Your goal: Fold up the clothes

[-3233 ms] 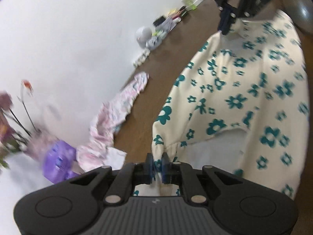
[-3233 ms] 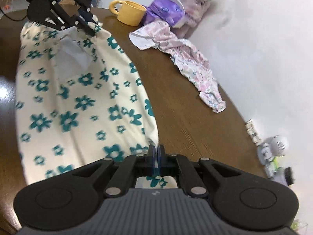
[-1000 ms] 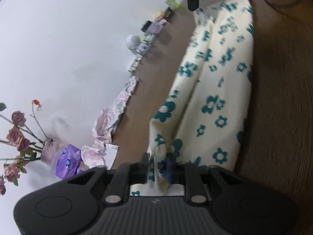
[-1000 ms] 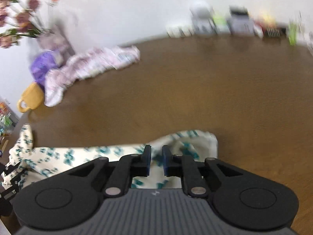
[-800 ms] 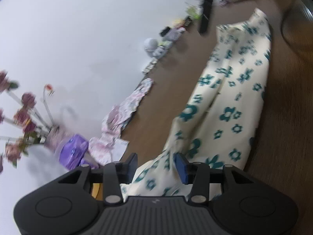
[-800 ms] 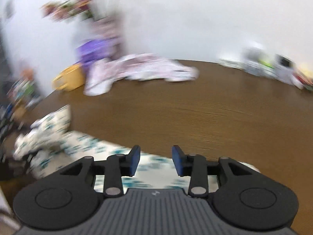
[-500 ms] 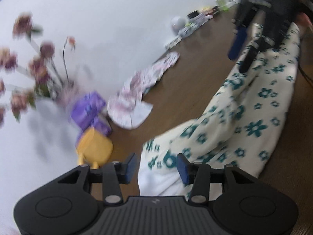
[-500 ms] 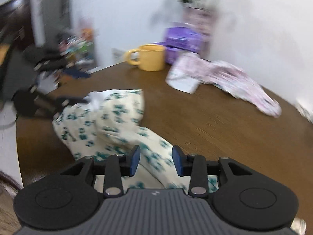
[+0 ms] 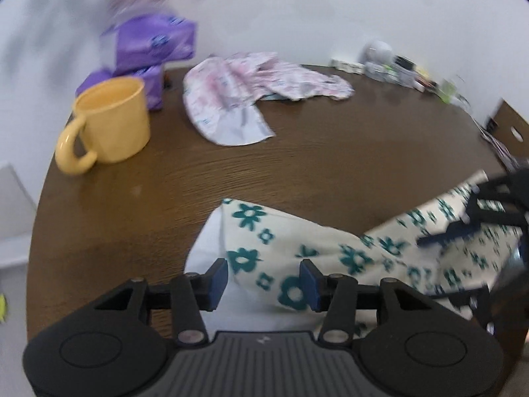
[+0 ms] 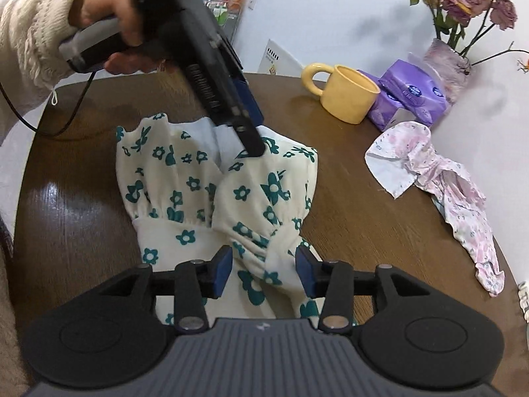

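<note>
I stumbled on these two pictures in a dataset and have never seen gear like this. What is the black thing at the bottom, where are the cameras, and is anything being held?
There is no robot here. A person holds a two-finger gripper in each hand, and each carries a wide-angle camera looking out along its fingers. The black shape at the bottom of each picture is that gripper's own body.

One picture comes from the left gripper, the other from the right gripper. The right view also shows the person's left hand on its tool.

On the brown table lie a cream garment with teal flowers, a crumpled pink garment, a yellow mug, purple tissue packs and a vase of roses.

Nothing is held: both grippers have just been opening, and the floral cloth lies loose between the blue pads.
</note>
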Tool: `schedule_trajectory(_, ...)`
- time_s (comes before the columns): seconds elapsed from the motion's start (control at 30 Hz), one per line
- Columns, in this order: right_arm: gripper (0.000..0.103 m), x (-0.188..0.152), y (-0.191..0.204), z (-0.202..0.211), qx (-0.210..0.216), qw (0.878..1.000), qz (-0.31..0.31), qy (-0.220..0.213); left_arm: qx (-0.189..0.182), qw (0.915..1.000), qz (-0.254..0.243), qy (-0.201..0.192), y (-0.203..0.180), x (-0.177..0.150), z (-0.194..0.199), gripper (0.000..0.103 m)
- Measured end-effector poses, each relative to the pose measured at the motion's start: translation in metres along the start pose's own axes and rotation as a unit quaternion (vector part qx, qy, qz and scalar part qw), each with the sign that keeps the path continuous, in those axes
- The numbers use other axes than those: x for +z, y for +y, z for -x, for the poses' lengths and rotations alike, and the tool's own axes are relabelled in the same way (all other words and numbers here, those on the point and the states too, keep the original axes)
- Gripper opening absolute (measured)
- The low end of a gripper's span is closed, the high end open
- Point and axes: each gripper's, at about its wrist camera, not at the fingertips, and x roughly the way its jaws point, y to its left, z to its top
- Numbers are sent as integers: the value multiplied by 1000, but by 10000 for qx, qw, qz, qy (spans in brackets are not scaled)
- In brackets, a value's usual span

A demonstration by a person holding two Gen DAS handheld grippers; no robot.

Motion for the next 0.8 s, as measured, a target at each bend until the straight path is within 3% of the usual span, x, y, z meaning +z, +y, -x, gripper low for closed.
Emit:
schedule_trajectory(0.13, 42, 4, -1, -4, 1, 9999, 83, 73, -6, 10000, 0, 53, 3, 2, -5, 46)
schedule_trajectory(0.3, 42, 8, -6, -4, 25, 9999, -87, 115, 44, 9939, -1105, 33, -14, -4, 5, 49)
schedule_trajectory(0.53, 38, 9, 2, -10, 6, 9998, -167, 101, -122, 9784, -2064, 22, -17, -11, 0, 50)
schedule_trajectory(0.7, 38, 9, 5, -15, -32, 9995, -239, 222, -124, 9455, -3252, 63, -26, -10, -7, 50)
schedule_trajectory(0.8, 38, 10, 6, -17, -84, 9991, -300, 270, -287, 9282, -3708, 110, -27, -7, -13, 49)
